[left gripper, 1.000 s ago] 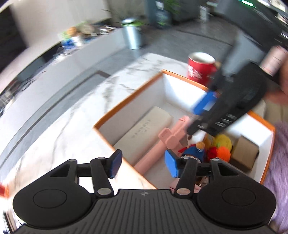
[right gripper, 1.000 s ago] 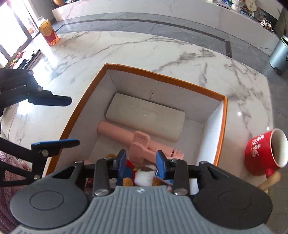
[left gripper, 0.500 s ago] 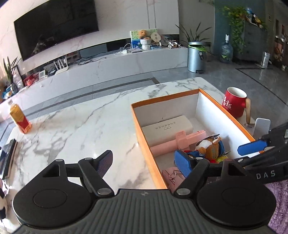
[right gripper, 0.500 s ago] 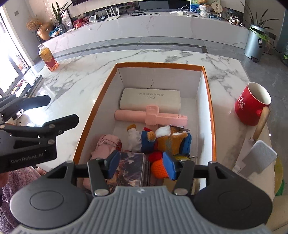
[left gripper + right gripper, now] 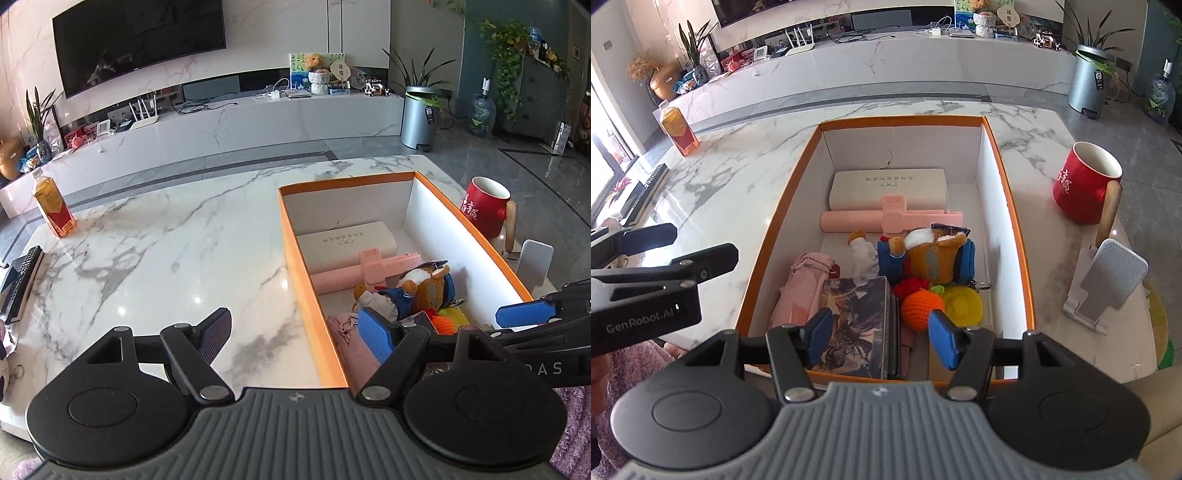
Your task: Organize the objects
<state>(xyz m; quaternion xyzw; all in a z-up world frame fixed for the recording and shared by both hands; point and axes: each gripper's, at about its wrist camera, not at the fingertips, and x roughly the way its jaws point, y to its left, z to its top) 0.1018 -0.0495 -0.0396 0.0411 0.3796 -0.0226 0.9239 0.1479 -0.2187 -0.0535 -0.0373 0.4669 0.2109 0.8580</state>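
The left tool (image 5: 295, 334) hangs with its jaws wide and nothing between them, above the near left corner of the box (image 5: 295, 258), one finger over the bare marble bench (image 5: 166, 251) and the other over the box's edge. The right tool (image 5: 877, 330) hovers over the box's near end; its jaws are opening and grip nothing, though the picture tin (image 5: 858, 317) and the orange knitted ball (image 5: 921, 304) lie below the gap. Both tools being empty and clear of the contents suggests a drop is done or a fresh pick is being lined up.

Everything gathered sits inside the box: a pale case (image 5: 888, 188) against the far wall, a pink stick (image 5: 886, 219) just in front of it, then a plush toy (image 5: 934, 254) and a pink pouch (image 5: 801, 288), packed close to save room. A red mug (image 5: 1086, 184), a phone stand (image 5: 1108, 284) and a drink bottle (image 5: 53, 203) stand outside on the bench, probably the next candidates.
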